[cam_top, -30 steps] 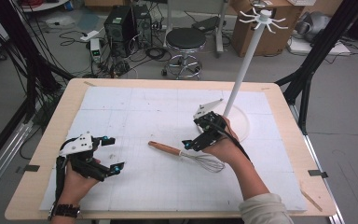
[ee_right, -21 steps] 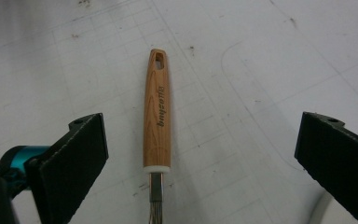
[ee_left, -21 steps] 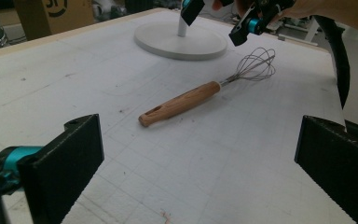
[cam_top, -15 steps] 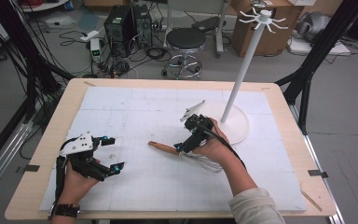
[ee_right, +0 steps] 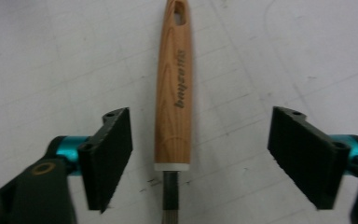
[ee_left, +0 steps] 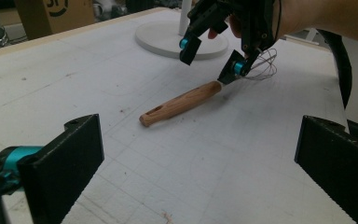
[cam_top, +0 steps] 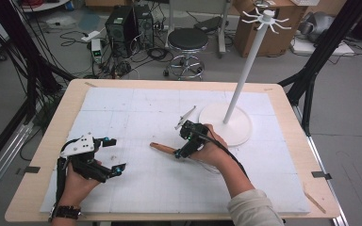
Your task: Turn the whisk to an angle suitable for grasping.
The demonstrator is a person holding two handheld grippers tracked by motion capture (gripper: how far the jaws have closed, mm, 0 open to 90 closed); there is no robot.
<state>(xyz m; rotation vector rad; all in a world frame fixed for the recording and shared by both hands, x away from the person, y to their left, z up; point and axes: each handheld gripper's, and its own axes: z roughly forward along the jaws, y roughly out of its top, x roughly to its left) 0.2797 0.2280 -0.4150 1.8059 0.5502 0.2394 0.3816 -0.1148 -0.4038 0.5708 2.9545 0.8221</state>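
A: High view, reading left to right: the left gripper (cam_top: 107, 155) rests on the tabletop (cam_top: 136, 106) with its jaws wide apart and nothing between them, well apart from the whisk (cam_top: 164, 149), which lies flat near the middle.

B: And the right gripper (ee_right: 199, 156)?

A: Spread wide too, holding nothing, one jaw either side of the wooden handle where it meets the wire neck.

B: How will it handle?

A: Light, I'd judge; the handle is stiff and fairly smooth, so it could roll (it's round). The wire loops (ee_left: 261, 63) look springy; grip the wood, not them.

B: The white stand (cam_top: 226, 123)?

A: Just beside, right.
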